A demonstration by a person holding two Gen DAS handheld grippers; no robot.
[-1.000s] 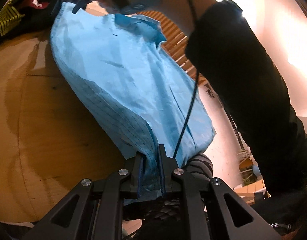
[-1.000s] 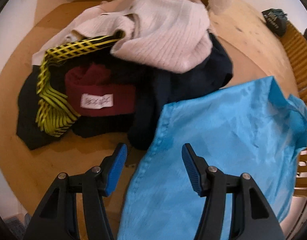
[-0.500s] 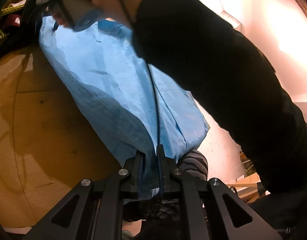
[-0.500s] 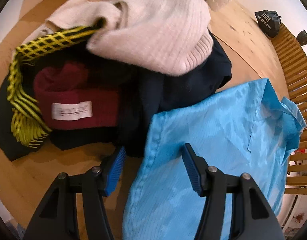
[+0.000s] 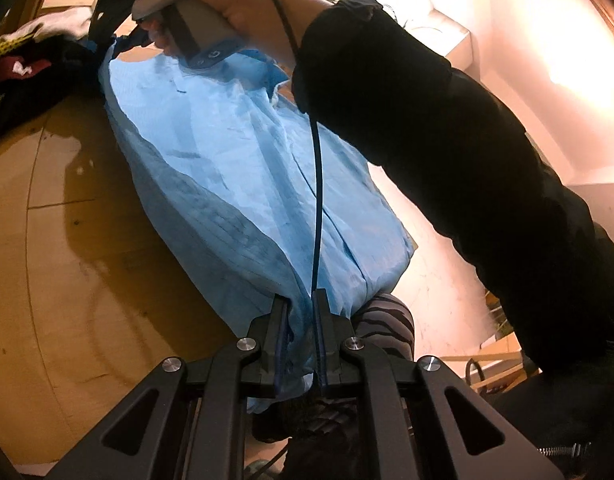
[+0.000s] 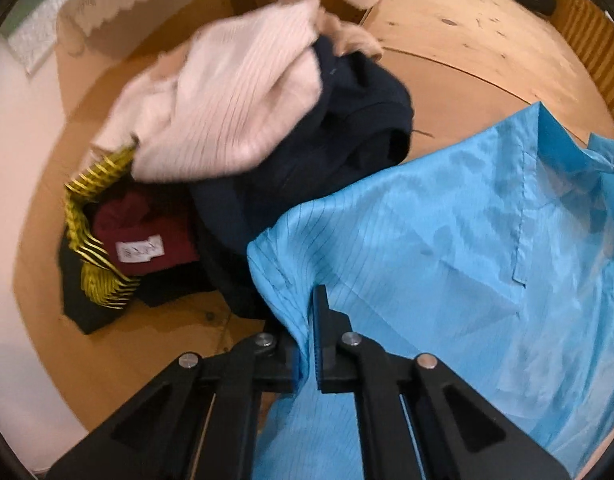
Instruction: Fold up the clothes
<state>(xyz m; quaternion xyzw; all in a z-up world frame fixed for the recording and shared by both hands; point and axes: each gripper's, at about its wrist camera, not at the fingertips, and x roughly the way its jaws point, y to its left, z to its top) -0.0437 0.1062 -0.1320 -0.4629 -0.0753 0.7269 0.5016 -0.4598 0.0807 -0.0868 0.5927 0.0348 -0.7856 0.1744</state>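
Our left hand-held gripper (image 5: 300,312) and right hand-held gripper (image 6: 307,320) both clench the shirt (image 6: 447,248); only the right view shows the pile (image 6: 243,128).

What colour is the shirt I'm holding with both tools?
Light blue with fine dark pinstripes; the shirt shows best in the right wrist view.

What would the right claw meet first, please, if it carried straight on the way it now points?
The light blue shirt already pinched in the right claw; beyond its edge, probably the navy garment in the pile, though depth is unclear.
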